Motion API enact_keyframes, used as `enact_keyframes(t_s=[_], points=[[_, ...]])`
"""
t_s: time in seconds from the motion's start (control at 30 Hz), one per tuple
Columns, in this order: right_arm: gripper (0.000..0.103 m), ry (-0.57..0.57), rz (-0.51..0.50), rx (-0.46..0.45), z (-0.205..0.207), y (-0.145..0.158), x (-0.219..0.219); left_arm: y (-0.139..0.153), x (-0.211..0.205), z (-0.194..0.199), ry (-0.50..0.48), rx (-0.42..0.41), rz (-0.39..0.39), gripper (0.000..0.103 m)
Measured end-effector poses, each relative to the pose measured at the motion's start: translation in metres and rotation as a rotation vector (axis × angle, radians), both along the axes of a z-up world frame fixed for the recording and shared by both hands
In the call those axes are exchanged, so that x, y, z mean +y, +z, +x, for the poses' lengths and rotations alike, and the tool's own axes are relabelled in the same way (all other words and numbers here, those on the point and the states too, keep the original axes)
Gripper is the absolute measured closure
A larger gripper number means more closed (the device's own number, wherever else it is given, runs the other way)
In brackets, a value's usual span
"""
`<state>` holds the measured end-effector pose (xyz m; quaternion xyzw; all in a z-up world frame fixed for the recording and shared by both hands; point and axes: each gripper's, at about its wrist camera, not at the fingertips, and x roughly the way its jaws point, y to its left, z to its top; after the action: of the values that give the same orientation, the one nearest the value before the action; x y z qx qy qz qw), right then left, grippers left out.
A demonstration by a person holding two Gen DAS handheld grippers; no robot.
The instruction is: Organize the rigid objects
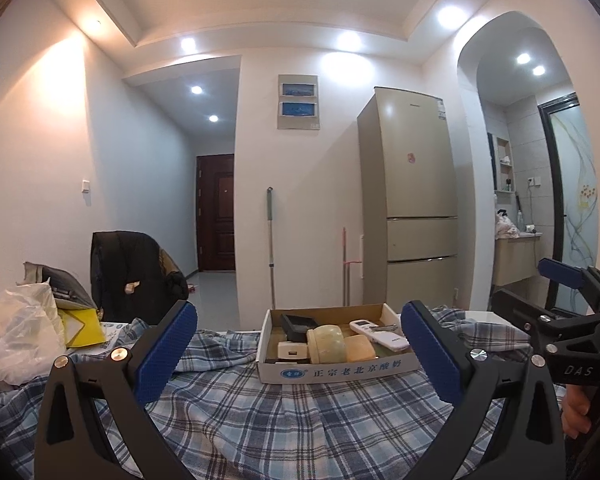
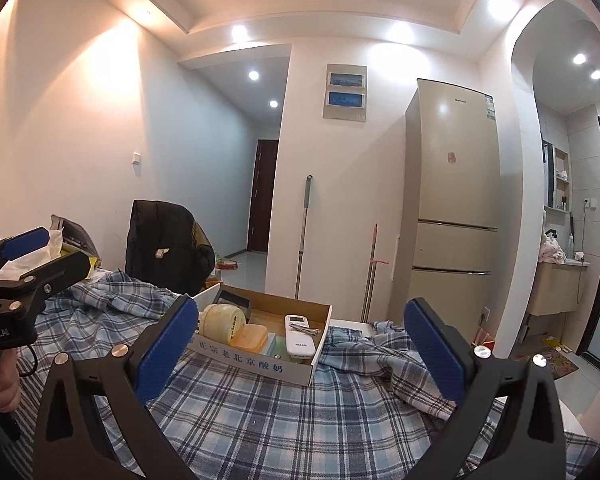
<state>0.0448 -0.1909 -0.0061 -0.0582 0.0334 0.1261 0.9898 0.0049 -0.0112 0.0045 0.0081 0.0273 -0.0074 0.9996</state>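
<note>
A shallow cardboard box (image 1: 336, 372) (image 2: 256, 362) with blue print sits on the plaid cloth. Inside lie a white remote (image 1: 378, 334) (image 2: 299, 340), a pale round jar (image 1: 326, 344) (image 2: 222, 320), a yellow block (image 1: 360, 349) (image 2: 251, 338), a black case (image 1: 299, 326) (image 2: 235, 300) and a white adapter (image 1: 293, 352). My left gripper (image 1: 300, 356) hovers open just before the box, nothing between its blue pads. My right gripper (image 2: 300, 358) is open too, near the box's front right corner. Each gripper shows at the other view's edge.
A blue plaid cloth (image 1: 260, 412) covers the table. At the left are a crumpled plastic bag (image 1: 16, 336), a yellow packet (image 1: 80, 326) and a chair with a dark jacket (image 1: 136, 272). A fridge (image 1: 412, 200) and mop (image 1: 271, 248) stand behind. A hand (image 1: 576, 408) grips a handle.
</note>
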Motion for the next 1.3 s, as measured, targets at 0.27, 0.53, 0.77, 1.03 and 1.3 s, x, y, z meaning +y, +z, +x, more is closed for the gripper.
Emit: enact_keyframes(t_s=[0.27,0.53,0.77,1.03,1.3], points=[[0.000,-0.018,-0.008,-0.038,-0.005,0.000,0.002,0.000,0.000,-0.010,-0.007,-0.053,0.002,0.000],[0.000,-0.034,-0.011,-0.047,-0.007,-0.001,0.001,0.000,0.001,-0.010,-0.022,-0.053,-0.008,0.000],[0.000,-0.053,0.025,0.018,0.006,-0.001,-0.008,0.000,-0.003,-0.015,-0.013,-0.077,0.010,0.000],[0.000,-0.091,0.066,0.055,0.011,-0.002,-0.018,-0.001,0.003,-0.012,-0.014,-0.059,-0.019,0.000],[0.000,-0.064,0.015,-0.003,0.000,0.000,-0.007,-0.001,-0.002,-0.014,0.000,-0.072,-0.001,0.000]])
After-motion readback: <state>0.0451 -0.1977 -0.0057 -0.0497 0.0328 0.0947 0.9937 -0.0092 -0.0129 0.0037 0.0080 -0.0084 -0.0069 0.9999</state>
